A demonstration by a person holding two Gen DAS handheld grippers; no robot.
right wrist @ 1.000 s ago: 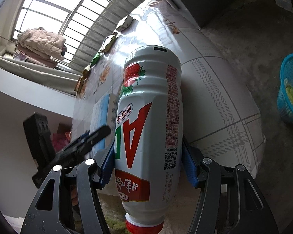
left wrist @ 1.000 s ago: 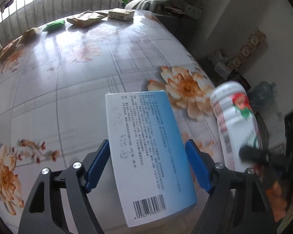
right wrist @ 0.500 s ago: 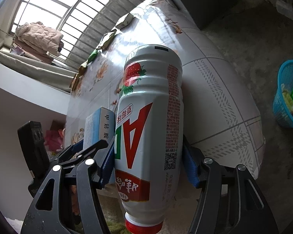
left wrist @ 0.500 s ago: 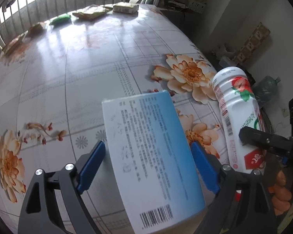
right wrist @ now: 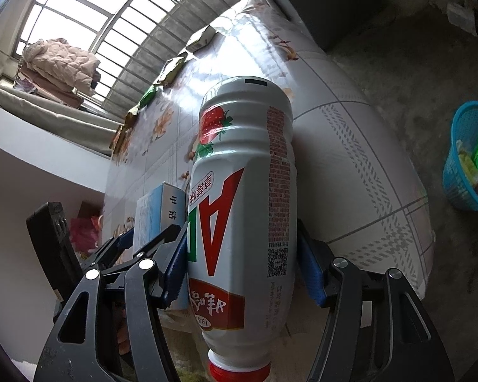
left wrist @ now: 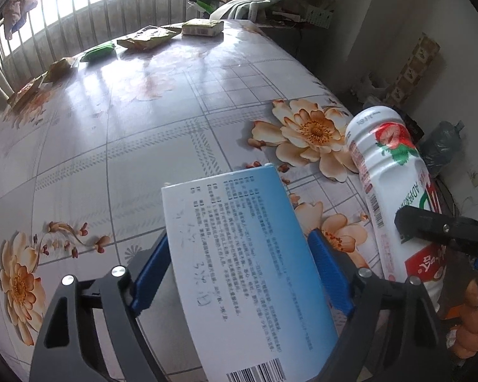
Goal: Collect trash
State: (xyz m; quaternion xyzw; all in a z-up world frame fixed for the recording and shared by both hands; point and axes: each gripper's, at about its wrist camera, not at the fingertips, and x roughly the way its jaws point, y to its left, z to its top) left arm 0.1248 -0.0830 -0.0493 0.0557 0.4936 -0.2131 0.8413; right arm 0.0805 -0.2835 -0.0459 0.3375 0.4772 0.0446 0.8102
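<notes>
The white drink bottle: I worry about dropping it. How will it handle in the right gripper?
The white drink bottle looks like rigid ribbed plastic, so probably stiff and light. Its glossy sleeve may slip against the right gripper. Being round, it would likely roll if dropped on the table.

My left tool [left wrist: 239, 273] shows blue pads on black arms around a box [left wrist: 245, 273] fading white to sky blue, dark print, black barcode. In my right tool [right wrist: 242, 264], same blue and black, the bottle [right wrist: 242, 210] is white with a red strawberry, green leaves, big red and green letters, a red band, red cap. The worktop [left wrist: 111, 146] wears a pale grey grid with peach-orange flowers. Far edge: one green packet [left wrist: 98, 52]. On the floor, a turquoise basket [right wrist: 462, 172].
</notes>
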